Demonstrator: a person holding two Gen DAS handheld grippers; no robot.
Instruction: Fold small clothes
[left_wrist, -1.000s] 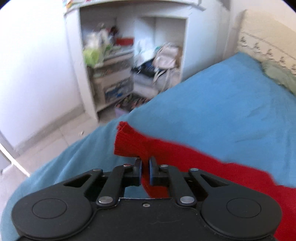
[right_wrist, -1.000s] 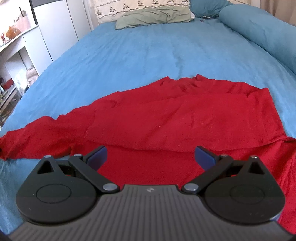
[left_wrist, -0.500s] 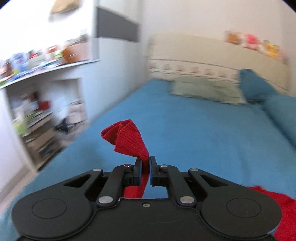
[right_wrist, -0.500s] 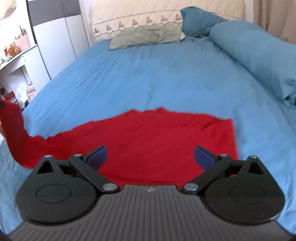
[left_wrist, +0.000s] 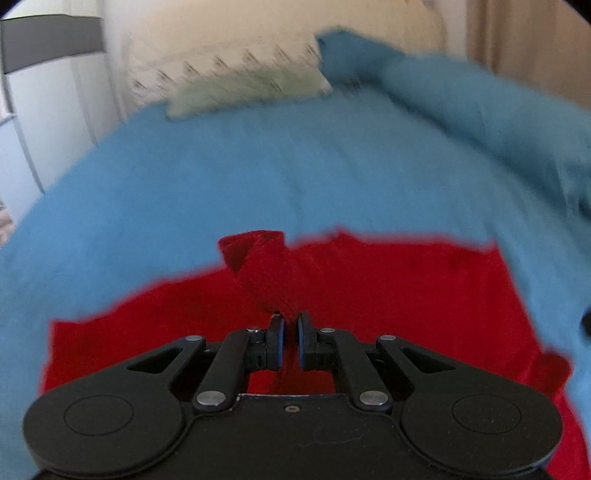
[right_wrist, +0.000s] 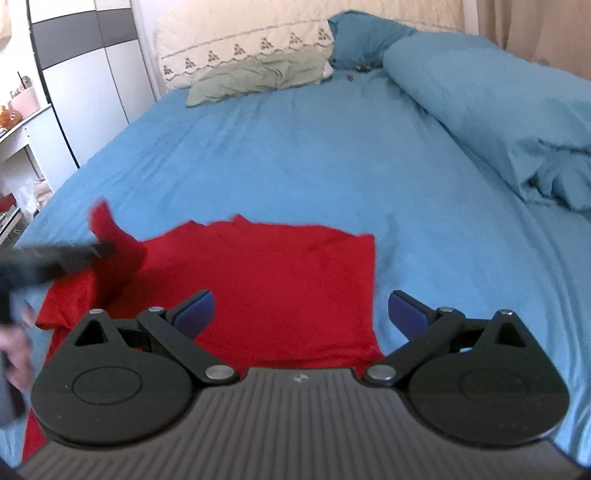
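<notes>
A red garment (right_wrist: 280, 288) lies on the blue bedsheet (right_wrist: 314, 155); it also fills the lower part of the left wrist view (left_wrist: 406, 295). My left gripper (left_wrist: 290, 325) is shut on the ribbed cuff of the red sleeve (left_wrist: 262, 266) and holds it raised over the body of the garment. In the right wrist view the left gripper (right_wrist: 103, 249) shows blurred at the left, with the sleeve (right_wrist: 110, 236) lifted. My right gripper (right_wrist: 299, 310) is open and empty, hovering above the garment's near part.
A rolled blue duvet (right_wrist: 498, 110) lies along the bed's right side. A green pillow (right_wrist: 258, 75) and a cream embroidered pillow (right_wrist: 240, 44) sit at the head. A white wardrobe (right_wrist: 92, 81) and shelves (right_wrist: 18, 147) stand left of the bed.
My left gripper has swung right with the sleeve, from beside the bed's left edge to over the garment's body. The garment looks more compact. The right gripper stayed open.
</notes>
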